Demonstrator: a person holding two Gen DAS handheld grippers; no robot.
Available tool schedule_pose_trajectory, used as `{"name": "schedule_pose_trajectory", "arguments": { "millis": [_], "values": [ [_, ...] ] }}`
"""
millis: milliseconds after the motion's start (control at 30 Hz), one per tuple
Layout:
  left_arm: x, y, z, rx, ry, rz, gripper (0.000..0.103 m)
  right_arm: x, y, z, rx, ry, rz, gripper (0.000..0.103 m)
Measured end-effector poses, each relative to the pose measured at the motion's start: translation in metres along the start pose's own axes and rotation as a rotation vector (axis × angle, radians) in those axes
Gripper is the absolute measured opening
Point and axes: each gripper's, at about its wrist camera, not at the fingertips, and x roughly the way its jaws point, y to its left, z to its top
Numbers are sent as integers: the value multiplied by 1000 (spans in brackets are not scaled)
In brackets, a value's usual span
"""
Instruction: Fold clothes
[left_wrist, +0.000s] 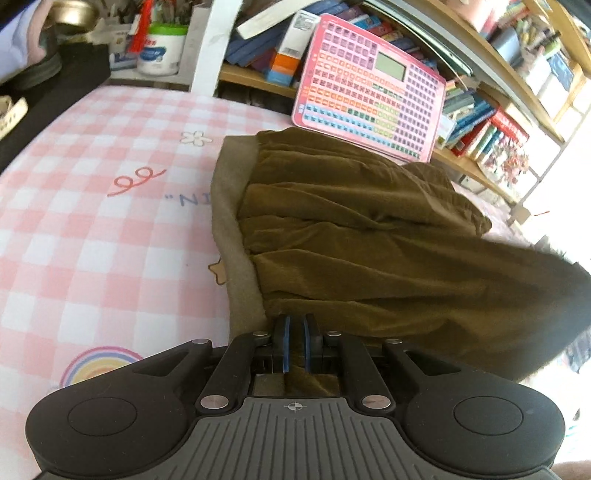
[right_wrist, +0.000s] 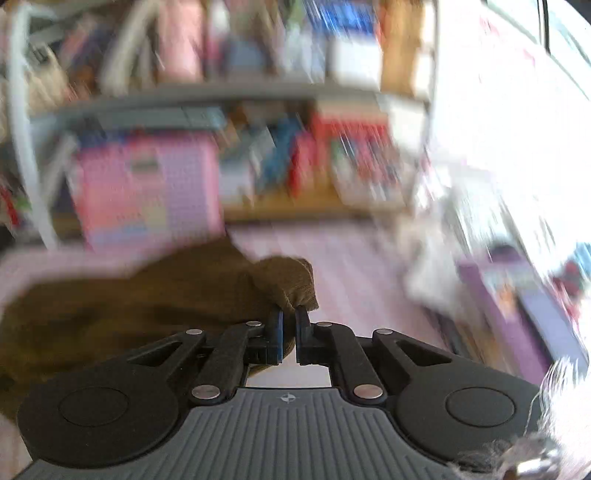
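Note:
An olive-brown garment (left_wrist: 351, 229) with a grey ribbed band (left_wrist: 231, 206) along its left edge lies bunched on a pink checked sheet (left_wrist: 92, 229). My left gripper (left_wrist: 294, 321) is shut on the garment's near edge, with cloth pinched between the blue pads. In the blurred right wrist view the same garment (right_wrist: 147, 295) stretches to the left. My right gripper (right_wrist: 290, 314) is shut on a raised corner of it, and the cloth is bunched over the fingertips.
A pink keyboard-style toy board (left_wrist: 373, 85) leans against a wooden bookshelf (left_wrist: 517, 85) full of books behind the bed. A white post (left_wrist: 212, 44) and a white tub (left_wrist: 162, 48) stand at the far left. A purple box (right_wrist: 517, 302) lies at the right.

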Motion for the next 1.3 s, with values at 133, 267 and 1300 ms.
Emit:
{"name": "schedule_pose_trajectory", "arguments": {
  "millis": [133, 267, 1300],
  "values": [
    [-3, 2, 0, -6, -2, -8, 10, 26, -14, -36, 48, 170, -83, 11],
    [-11, 3, 1, -7, -18, 5, 11, 46, -22, -63, 78, 298, -132, 40],
    [-60, -13, -66, -674, -261, 265, 35, 69, -21, -78, -199, 273, 329, 38]
  ]
}}
